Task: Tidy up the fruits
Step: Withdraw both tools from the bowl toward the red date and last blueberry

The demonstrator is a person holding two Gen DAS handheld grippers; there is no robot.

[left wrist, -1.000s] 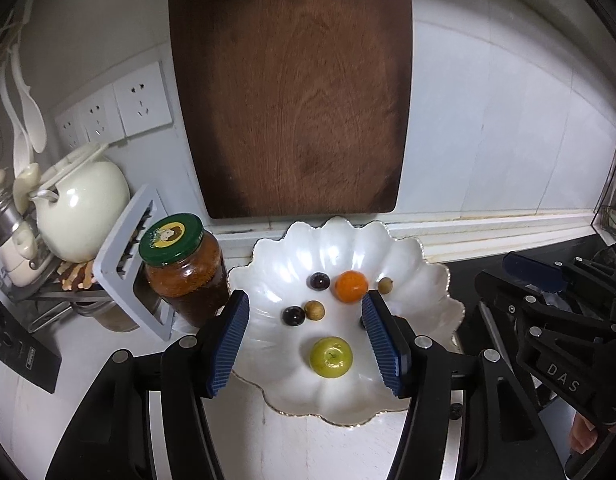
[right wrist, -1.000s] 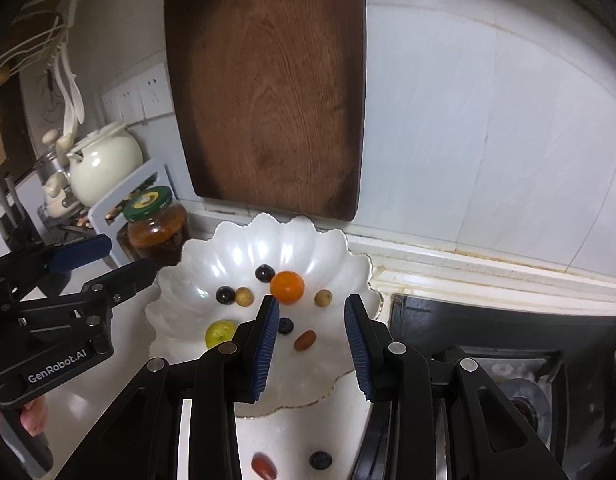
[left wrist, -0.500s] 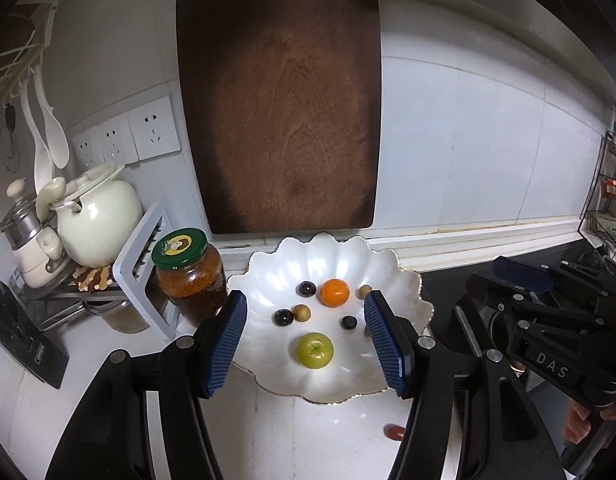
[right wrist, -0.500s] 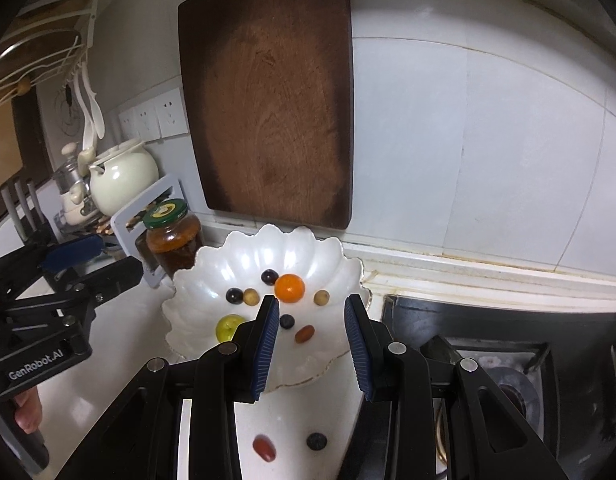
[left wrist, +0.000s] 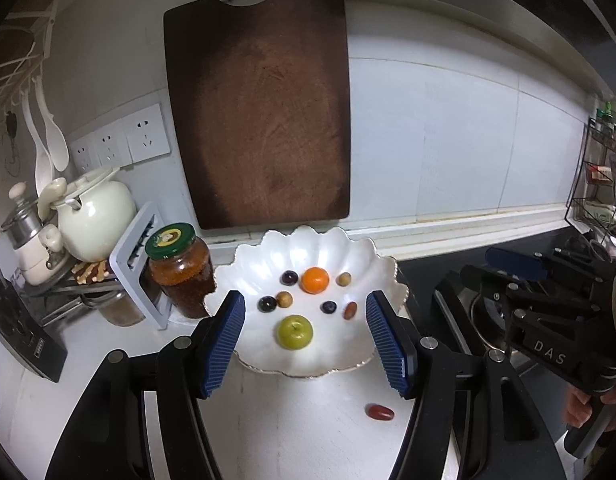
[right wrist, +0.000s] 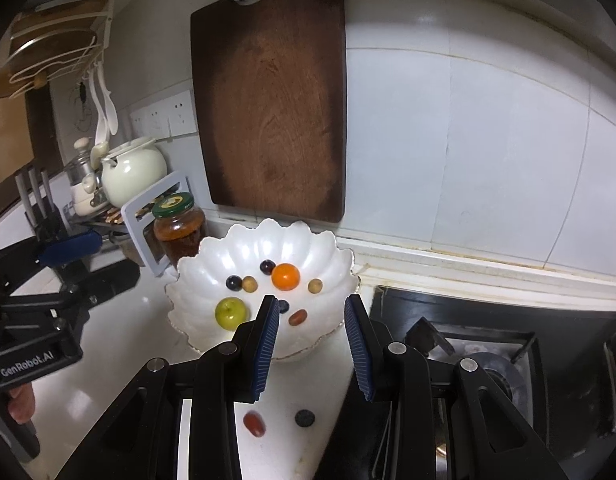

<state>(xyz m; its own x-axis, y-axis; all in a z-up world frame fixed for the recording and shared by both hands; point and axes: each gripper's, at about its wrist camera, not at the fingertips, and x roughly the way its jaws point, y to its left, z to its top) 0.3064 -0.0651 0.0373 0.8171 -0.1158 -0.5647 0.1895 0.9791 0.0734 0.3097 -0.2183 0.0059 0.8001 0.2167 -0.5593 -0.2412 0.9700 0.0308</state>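
Most fruit already lies in the scalloped white bowl (right wrist: 264, 240): green apple (right wrist: 232, 313), orange (right wrist: 285, 276) and small berries; a red date (right wrist: 254, 424) and dark berry (right wrist: 305, 418) remain on the desk (right wrist: 128, 364); left claw (left wrist: 305, 338) and right claw (right wrist: 310, 346) stand apart, empty.

White scalloped bowl (left wrist: 382, 276) holds 1 orange tangerine (left wrist: 315, 279), 1 green apple (left wrist: 295, 331) (yellowish).

Left gripper (left wrist: 306, 338): black frame, ribbed blue pads, silver screws, "GenRobot.AI" marking. Right gripper (right wrist: 310, 338): identical build, "DAS" lettering noted.
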